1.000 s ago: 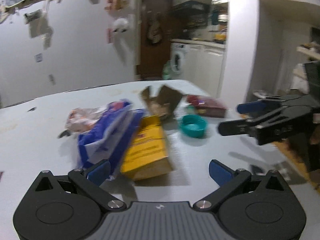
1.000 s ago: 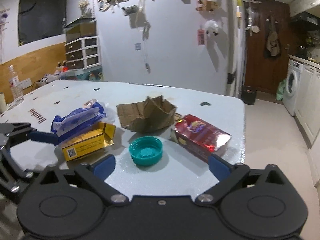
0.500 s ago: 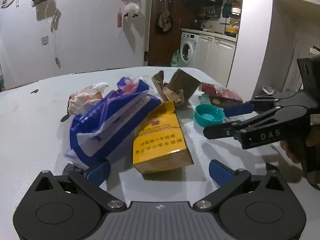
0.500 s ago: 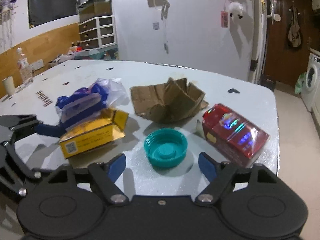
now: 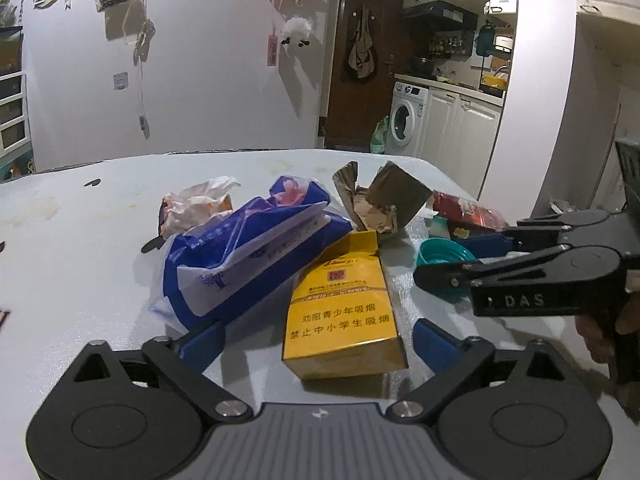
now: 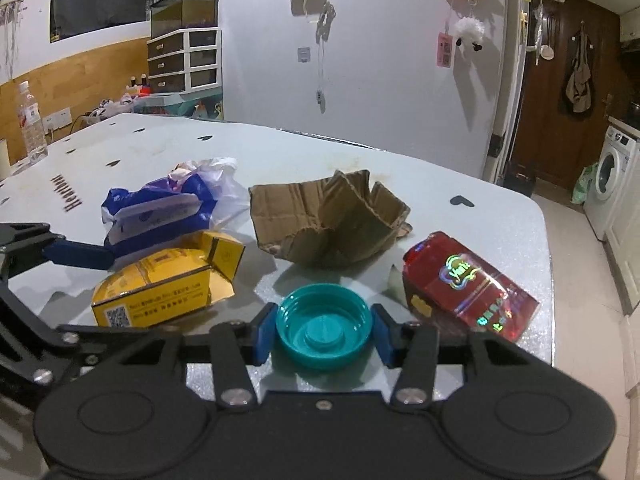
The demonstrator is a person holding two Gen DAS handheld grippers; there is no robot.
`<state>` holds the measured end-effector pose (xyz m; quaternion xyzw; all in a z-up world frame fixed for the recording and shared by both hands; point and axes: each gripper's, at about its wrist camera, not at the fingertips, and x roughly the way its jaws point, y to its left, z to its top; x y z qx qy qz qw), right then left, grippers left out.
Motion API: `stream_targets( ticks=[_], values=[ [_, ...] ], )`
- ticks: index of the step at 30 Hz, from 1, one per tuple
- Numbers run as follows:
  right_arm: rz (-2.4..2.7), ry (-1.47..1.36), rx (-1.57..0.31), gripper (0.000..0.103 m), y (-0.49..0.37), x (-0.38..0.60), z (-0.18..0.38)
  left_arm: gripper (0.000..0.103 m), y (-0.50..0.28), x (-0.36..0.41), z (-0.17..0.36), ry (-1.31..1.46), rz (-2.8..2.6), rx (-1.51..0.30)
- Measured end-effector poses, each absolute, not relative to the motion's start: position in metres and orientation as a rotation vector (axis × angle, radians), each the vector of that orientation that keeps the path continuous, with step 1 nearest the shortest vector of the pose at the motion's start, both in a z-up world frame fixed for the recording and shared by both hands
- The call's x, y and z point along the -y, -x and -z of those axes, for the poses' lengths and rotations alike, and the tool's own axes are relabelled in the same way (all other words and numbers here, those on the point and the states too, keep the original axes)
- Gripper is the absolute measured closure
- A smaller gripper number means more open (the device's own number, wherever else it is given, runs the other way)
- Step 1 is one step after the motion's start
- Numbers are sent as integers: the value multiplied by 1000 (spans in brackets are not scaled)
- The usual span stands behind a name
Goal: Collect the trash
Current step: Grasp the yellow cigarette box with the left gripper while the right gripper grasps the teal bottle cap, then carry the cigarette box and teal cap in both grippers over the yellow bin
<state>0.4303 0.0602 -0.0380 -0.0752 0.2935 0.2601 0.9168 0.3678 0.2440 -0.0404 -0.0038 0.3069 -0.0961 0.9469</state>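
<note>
The table [image 6: 420, 176] filled the lower half of both views, its pale top strewn with trash. Largest of it was the cardboard [image 6: 328, 220], crumpled at centre of the right wrist view; left of it lay the blue wrapper [image 6: 156, 212], in front of that the yellow box [image 6: 168, 288], and at lower right the red pack [image 6: 468, 288]. Smallest was the teal cap [image 6: 324, 326], lying open side up at bottom centre. The right gripper [image 6: 324, 330] straddled it, its jaws closing with the cap between them; the blue pads [image 6: 264, 332] looked to be at the rim on both sides, though I could not tell for sure that they pressed it yet. To do this well, the pads probably should meet the rim squarely across its widest part and low on the wall, since a shallow round cap could squirt out or tip; lifting ought to wait until the squeeze was firm. The left gripper [image 5: 316, 340] stood released, jaws closing slightly around the near end of the yellow box [image 5: 344, 316] without touching it. Only the left view showed the right gripper from the side, at the right edge, with the cap [image 5: 444, 256] half hidden behind its fingers, and a crumpled white bag [image 5: 196, 204] behind the wrapper. Only the right view showed the cap's whole rim and both pads.
</note>
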Motion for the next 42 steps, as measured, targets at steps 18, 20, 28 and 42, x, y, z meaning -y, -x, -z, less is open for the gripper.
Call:
stream_targets(
  ticks=[18,20,28,42],
  values=[
    [-528,162,-602,53,-396,-49,38,1,-384,-250,41,107,108,-614],
    [-528,163,-602,53,-397,-49,38,1,-386,-249,41,119,108,-610],
    [-528,157,-602,53,-397,-49,38,24,-404,-238,40,89,47,-621],
    [-446,131,-570,53,-387,-38,36,44,-361,-210,36,-6,8,-589]
  ],
)
